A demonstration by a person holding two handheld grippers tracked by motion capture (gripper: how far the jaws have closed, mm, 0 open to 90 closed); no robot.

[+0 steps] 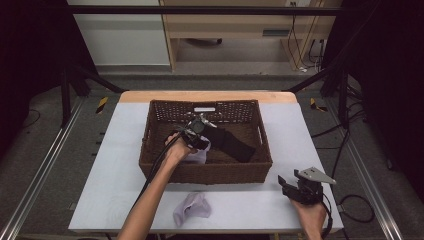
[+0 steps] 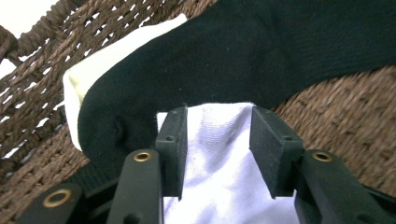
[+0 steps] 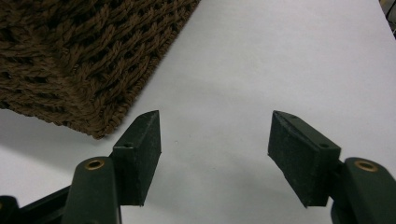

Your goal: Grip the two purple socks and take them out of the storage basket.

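Observation:
A brown woven basket stands in the middle of the white table. Inside it lies a black sock and a white sock. My left gripper reaches down into the basket. In the left gripper view, my left gripper has both pads against the creased white sock, with the black sock just beyond. My right gripper rests near the table's front right, and in its own view it stands open over bare table.
A pale lavender sock lies crumpled on the table in front of the basket. A cream cloth shows under the black sock by the basket wall. The basket's corner sits just left of my right gripper.

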